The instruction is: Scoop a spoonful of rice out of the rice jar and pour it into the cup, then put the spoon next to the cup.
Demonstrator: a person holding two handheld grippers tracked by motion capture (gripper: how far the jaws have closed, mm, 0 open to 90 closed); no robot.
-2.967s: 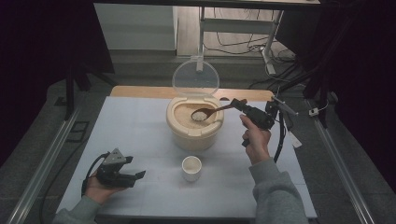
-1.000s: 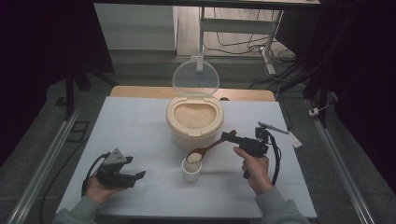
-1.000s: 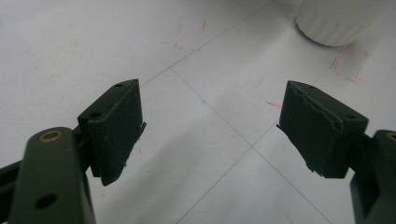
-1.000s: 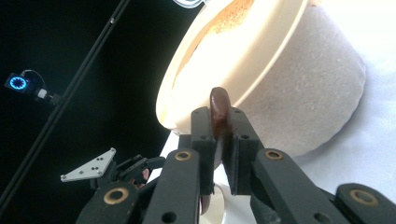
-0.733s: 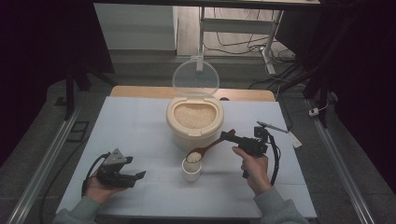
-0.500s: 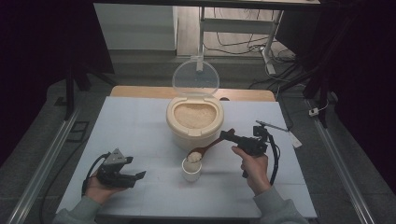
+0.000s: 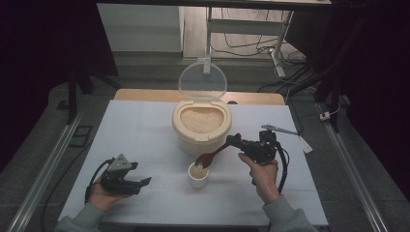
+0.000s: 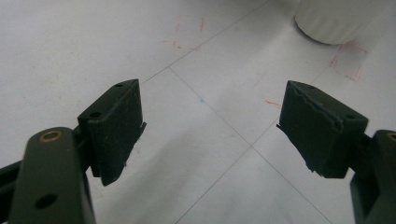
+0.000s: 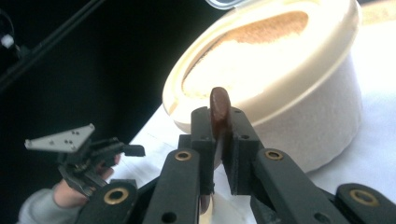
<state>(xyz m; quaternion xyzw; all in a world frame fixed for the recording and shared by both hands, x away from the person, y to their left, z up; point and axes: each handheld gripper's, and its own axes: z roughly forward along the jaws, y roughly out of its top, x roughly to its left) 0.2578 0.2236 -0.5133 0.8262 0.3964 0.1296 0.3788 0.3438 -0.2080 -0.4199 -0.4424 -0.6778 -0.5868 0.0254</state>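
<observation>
A cream tub of rice (image 7: 201,125) stands mid-table with its clear lid (image 7: 202,80) hinged up behind it; the tub (image 9: 280,74) looms large in the right gripper view. My right gripper (image 7: 236,141) is shut on the handle of a brown wooden spoon (image 7: 212,155), whose bowl carries some rice just above a small white cup (image 7: 198,175). The spoon handle (image 9: 218,116) stands edge-on between the right jaws. My left gripper (image 7: 140,182) rests low at the table's front left, jaws wide apart with nothing between them; its fingers (image 8: 114,126) hover over bare white tabletop.
The white table (image 7: 145,130) has faint red marks and thin grid lines (image 8: 210,107). A small metal tool with a tag (image 7: 283,130) lies at the right, beyond my right hand. The cup's base (image 8: 334,21) is at the top right of the left gripper view.
My right gripper carried the loaded spoon from the tub down to the cup, then lifted slightly, the spoon bowl tilting over the cup. The left gripper has stayed put.
</observation>
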